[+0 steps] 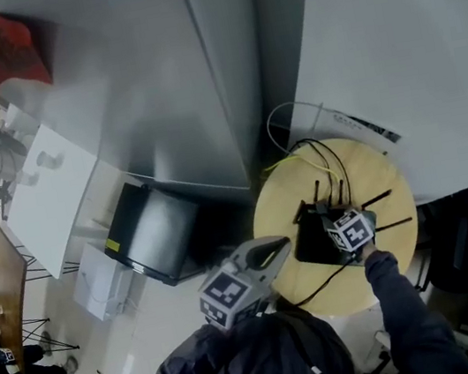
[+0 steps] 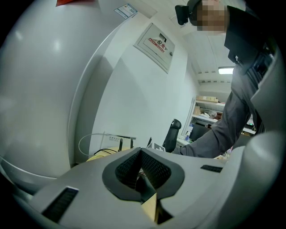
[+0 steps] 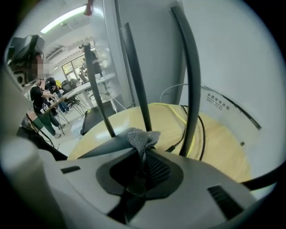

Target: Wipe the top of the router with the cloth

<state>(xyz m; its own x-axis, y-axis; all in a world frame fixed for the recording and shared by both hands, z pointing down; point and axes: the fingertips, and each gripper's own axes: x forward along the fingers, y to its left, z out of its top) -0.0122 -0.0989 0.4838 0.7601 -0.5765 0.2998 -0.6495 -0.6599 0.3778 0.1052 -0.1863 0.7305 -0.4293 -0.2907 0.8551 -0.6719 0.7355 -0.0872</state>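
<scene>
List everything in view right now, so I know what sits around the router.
table: one, round, pale wood, centre-right of the head view
router: one, black, thin antennas up, on the table
cloth: one, grey, just above the router
cables: several, black and yellow, on the table behind the router
office chair: one, black, background
left gripper: grey, jaws shut, empty, near the table's edge
right gripper: grey, jaws shut on the cloth

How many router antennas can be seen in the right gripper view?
3 are clear: the left antenna, the middle antenna and the right antenna, all upright on the router. A dark bar at lower right may be a fourth; others may be hidden.
</scene>
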